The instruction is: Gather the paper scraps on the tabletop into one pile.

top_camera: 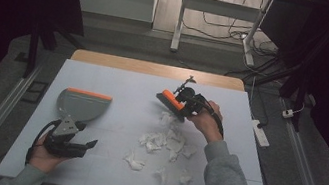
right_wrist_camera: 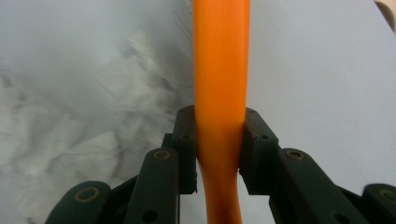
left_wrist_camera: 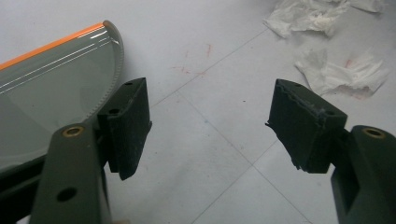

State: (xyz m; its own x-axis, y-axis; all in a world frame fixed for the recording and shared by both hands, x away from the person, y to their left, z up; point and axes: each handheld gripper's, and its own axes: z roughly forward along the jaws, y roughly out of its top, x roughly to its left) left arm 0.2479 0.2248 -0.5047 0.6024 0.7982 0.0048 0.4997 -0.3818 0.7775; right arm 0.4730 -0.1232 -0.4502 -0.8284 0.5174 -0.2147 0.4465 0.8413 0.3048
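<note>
- I see my right hand-held gripper point(top_camera: 181, 106) clamped narrow on an orange-handled brush point(top_camera: 170, 99), held over the far middle of the desk point(top_camera: 123, 85).
- In the high view the brush's long axis runs from its outer end, at upper left, down and right to the gripper. In the right gripper view the orange handle point(right_wrist_camera: 219, 84) runs straight up between the two pads, which press on both its sides.
- The bristles are hard to make out; a few dark hairs show beside the handle in the right gripper view, where the paper below is blurred.
- Crumpled white paper scraps point(top_camera: 164, 140) lie scattered on the desk just below the brush, toward me.
- My left hand-held gripper point(top_camera: 77, 145) rests low at the near left, jaws wide apart with nothing between them.
- A grey dustpan point(top_camera: 82, 105) with an orange front edge lies just beyond that gripper, its edge pointing away from me. I see nothing in it.
- In the left gripper view the dustpan point(left_wrist_camera: 46, 93) is cut off at the left border.
</note>
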